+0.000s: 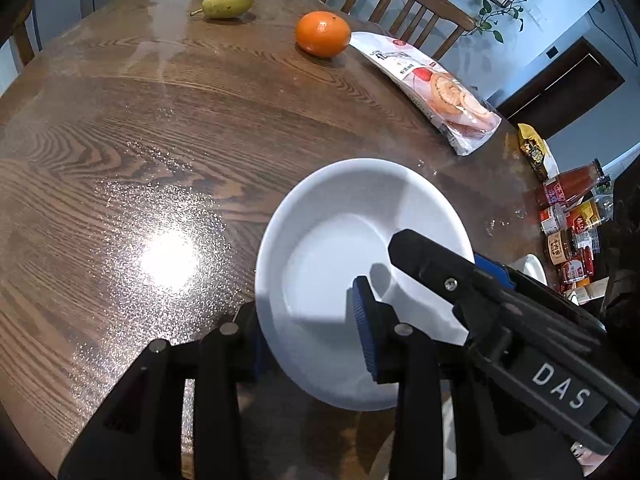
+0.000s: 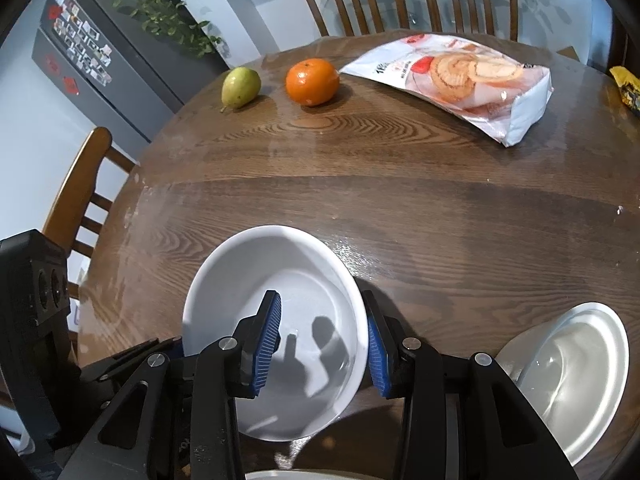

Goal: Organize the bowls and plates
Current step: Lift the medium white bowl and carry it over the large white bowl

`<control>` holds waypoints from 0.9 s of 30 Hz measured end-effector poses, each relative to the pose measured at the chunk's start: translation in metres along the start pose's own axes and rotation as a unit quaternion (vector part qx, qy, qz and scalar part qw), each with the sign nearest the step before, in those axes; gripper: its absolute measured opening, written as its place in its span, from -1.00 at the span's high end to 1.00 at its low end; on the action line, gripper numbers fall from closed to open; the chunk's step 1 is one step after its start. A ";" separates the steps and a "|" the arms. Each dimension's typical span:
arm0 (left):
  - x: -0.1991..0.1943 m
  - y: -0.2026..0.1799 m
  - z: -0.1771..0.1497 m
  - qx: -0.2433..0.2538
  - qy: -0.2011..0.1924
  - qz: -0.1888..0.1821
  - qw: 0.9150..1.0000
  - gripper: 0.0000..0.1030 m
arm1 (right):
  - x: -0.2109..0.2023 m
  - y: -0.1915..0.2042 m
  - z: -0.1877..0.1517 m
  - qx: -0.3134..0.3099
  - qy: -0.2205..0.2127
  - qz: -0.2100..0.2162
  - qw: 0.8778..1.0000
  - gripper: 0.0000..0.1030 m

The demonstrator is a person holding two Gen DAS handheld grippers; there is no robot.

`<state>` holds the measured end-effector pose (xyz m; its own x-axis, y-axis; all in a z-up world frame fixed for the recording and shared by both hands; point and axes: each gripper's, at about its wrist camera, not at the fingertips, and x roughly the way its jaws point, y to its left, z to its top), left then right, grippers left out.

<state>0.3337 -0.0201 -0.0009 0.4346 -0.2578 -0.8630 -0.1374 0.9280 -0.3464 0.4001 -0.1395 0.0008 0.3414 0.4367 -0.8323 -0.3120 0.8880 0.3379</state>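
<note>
A white bowl [image 1: 360, 280] sits near the front edge of a round wooden table [image 1: 140, 140], and both grippers have hold of it. The left gripper [image 1: 308, 344] straddles the bowl's near left rim, one blue-padded finger [image 1: 364, 332] inside the bowl and the other outside and below the rim, mostly hidden behind the bowl wall; its jaws stand narrow and grip the rim. The right gripper [image 2: 324, 344] straddles the bowl's right rim in the same way, with one blue pad [image 2: 268, 344] inside the bowl and the other [image 2: 378, 356] against the outer wall, closed on the rim. In the left wrist view the right gripper's black body crosses over the right side of the bowl. To the right of the bowl, near the table edge, lies another white dish [image 2: 572, 376], apart from the bowl. At the far side of the table a green pear [image 2: 241, 87] and an orange [image 2: 312, 81] lie just beside each other, and a bag of rolled cake [image 2: 464, 80] lies further right. Wooden chairs [image 2: 352, 0] stand behind the table.
</note>
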 end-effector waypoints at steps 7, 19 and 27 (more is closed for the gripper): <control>-0.010 0.000 0.000 -0.003 -0.011 -0.011 1.000 0.32 | -0.012 0.007 0.001 -0.004 -0.021 0.004 1.000 0.17; -0.040 -0.009 -0.004 0.012 -0.045 -0.007 0.999 0.29 | -0.037 0.018 -0.001 -0.011 -0.056 0.011 0.998 0.17; -0.063 -0.022 -0.012 0.031 -0.071 -0.017 0.997 0.29 | -0.066 0.028 -0.008 -0.016 -0.092 0.008 0.996 0.17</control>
<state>0.2983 -0.0273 0.0567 0.5595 -0.2528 -0.7893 -0.0667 0.9355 -0.3470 0.3615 -0.1446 0.0611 0.4911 0.4723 -0.7319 -0.3465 0.8768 0.3333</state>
